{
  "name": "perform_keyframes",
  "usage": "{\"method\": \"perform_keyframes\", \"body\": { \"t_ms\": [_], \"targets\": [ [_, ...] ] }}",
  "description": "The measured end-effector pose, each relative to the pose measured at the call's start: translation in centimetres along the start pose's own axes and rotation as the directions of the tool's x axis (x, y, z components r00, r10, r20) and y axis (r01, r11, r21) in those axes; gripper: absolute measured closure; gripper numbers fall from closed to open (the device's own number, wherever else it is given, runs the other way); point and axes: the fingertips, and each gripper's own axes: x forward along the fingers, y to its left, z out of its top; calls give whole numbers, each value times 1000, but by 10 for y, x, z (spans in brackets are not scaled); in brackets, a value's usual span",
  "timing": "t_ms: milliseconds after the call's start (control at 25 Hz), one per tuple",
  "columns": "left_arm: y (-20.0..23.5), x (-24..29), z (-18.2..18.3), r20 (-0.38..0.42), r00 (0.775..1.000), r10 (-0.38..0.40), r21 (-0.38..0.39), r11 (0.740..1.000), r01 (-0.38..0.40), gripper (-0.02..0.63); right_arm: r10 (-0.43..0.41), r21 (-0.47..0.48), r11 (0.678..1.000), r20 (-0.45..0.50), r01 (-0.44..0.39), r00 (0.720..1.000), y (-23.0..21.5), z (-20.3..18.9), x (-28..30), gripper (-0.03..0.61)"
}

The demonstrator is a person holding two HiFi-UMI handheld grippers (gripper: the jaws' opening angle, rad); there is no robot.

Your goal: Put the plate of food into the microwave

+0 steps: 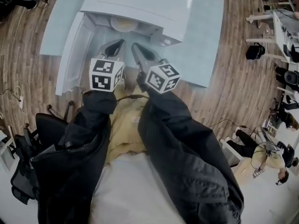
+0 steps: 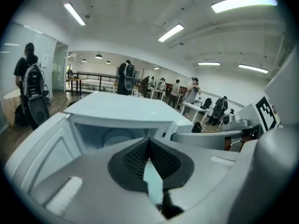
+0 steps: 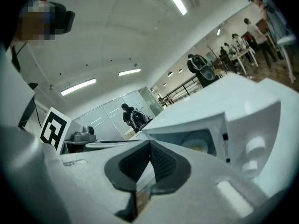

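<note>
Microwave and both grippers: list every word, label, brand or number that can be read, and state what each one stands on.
No readable text in any view.
microwave: no brand or label can be made out on its body.
knobs: any markings are too blurred to read.
left gripper and right gripper: their cubes carry black-and-white square markers only, no letters or numbers.

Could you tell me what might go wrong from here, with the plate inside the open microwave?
1. The microwave door stands open beside the left gripper; a careless sweep could knock it.
2. Both grippers are shut and empty, and the right gripper is close to the left, so they might collide while closing the door.
3. The plate of food may sit too far forward; its depth is unclear.
</note>
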Motion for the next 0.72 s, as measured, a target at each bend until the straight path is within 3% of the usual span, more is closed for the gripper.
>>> {"method": "perform_keyframes", "body": {
  "t_ms": [240, 520, 720],
  "targets": [
    [-41, -2, 70, 144, 988, -60, 84, 995, 48, 614, -44, -178, 982, 116, 65, 992, 9, 71, -31, 583],
    [-85, -5, 129, 264, 960, -93, 163, 985, 51, 614, -109, -341, 921, 236, 188, 966, 6, 136, -73, 584],
    [-102, 5, 158, 324, 939, -114, 200, 979, 50, 614, -135, -402, 881, 292, 250, 947, -2, 169, -81, 584]
  ]
}}
